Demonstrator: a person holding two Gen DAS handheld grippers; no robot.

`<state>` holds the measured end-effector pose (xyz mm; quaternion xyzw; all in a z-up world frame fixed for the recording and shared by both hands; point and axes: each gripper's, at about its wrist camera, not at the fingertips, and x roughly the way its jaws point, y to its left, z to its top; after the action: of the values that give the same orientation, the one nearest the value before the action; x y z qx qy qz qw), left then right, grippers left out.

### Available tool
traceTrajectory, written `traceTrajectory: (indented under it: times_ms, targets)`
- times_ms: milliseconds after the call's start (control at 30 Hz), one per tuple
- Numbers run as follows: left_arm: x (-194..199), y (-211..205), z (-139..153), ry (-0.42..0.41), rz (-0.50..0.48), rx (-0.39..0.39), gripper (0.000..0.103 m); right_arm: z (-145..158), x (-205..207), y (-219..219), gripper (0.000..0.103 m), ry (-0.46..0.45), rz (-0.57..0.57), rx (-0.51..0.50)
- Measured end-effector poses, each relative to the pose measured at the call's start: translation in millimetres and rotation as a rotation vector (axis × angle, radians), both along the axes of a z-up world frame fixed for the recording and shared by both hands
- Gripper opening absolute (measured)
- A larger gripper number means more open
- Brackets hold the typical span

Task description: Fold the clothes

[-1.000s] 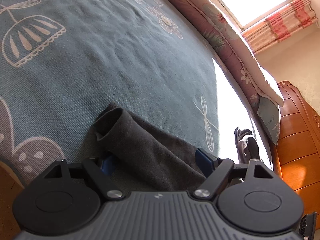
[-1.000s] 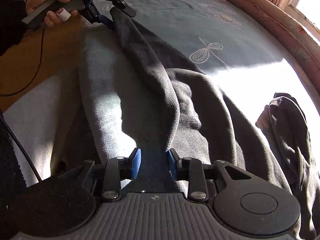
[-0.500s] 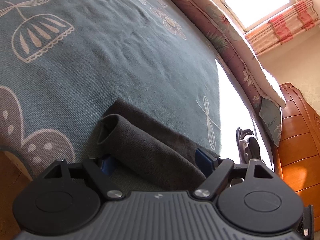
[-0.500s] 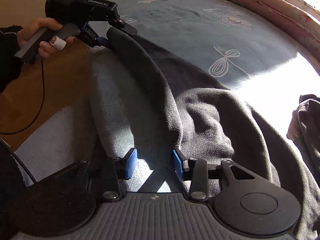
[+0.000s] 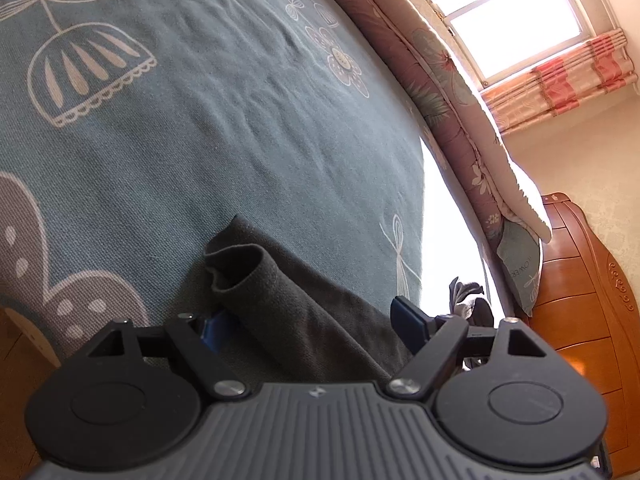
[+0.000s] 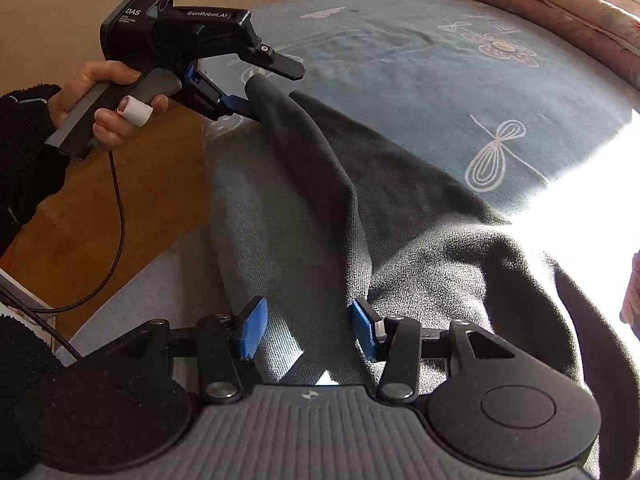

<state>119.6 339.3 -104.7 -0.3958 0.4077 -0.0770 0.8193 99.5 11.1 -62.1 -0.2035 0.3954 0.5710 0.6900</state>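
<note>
A dark grey garment (image 6: 440,248) lies spread on the bed, with one long rolled part (image 6: 312,152) running up to the left. The end of that roll (image 5: 240,264) sits between the wide-apart fingers of my left gripper (image 5: 310,320) and rests against the lower blue finger. From the right wrist view, my left gripper (image 6: 262,86) is held by a hand (image 6: 108,100) at the bed's edge. My right gripper (image 6: 307,328) hovers over a lighter grey strip of the garment (image 6: 280,240). Its jaws are opening, and the blue pads (image 6: 250,328) stand clear of the cloth.
The bed has a teal patterned cover (image 5: 200,128). A pink folded quilt (image 5: 440,92) runs along its far side, with a pillow (image 5: 518,268) and a wooden headboard (image 5: 580,280) beyond. Another dark garment (image 5: 468,296) lies in the sunlit patch. A wooden floor (image 6: 120,208) and a cable (image 6: 116,216) are on the left.
My right gripper's jaws have spread wider and let the grey cloth loose, and it has drawn closer to the left gripper. The left gripper rolled slightly and stayed wide.
</note>
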Motion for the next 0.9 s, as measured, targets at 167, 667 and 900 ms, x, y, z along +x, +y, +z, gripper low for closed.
traceTrajectory:
  times_ms: [167, 667, 900]
  targets:
    - [-5, 3, -5, 0.017, 0.006, -0.012, 0.081, 6, 22, 24, 0.06, -0.016, -0.088, 0.067]
    - [-9, 11, -9, 0.016, 0.002, -0.029, 0.082, -16, 16, 82, 0.061, 0.096, -0.012, 0.055]
    - [-15, 12, -1, 0.004, 0.005, 0.04, 0.082, -9, -4, 90, 0.062, 0.045, 0.067, 0.069]
